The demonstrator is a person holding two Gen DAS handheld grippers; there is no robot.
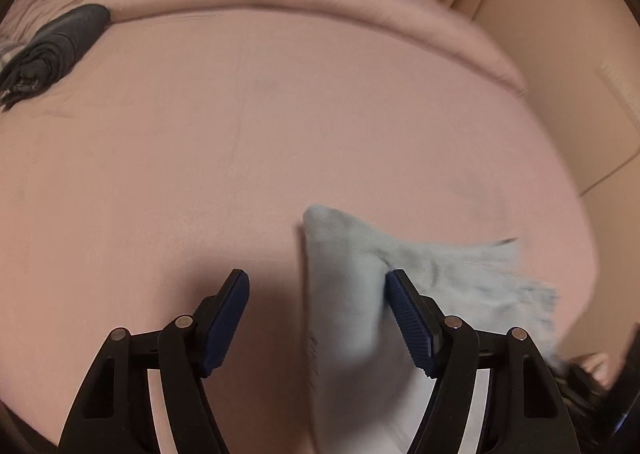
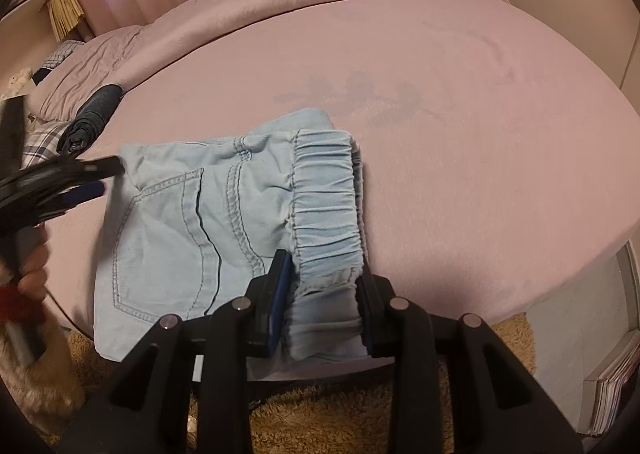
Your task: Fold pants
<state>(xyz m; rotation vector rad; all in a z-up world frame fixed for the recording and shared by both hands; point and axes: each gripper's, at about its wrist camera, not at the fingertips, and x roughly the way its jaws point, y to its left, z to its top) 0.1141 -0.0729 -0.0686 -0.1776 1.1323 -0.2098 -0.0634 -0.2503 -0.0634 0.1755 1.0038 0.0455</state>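
Lying on the pink bed (image 2: 440,102) near its front edge, the light blue pants (image 2: 192,230) look soft, light and floppy, so I judge they will sag unless held at a thick part; the gathered waistband (image 2: 326,206) is the firmest hold. The right gripper (image 2: 322,310) is closed onto that waistband. The left gripper (image 1: 318,314) is spread wide, one pad (image 1: 408,318) touching the cloth, gripping nothing.
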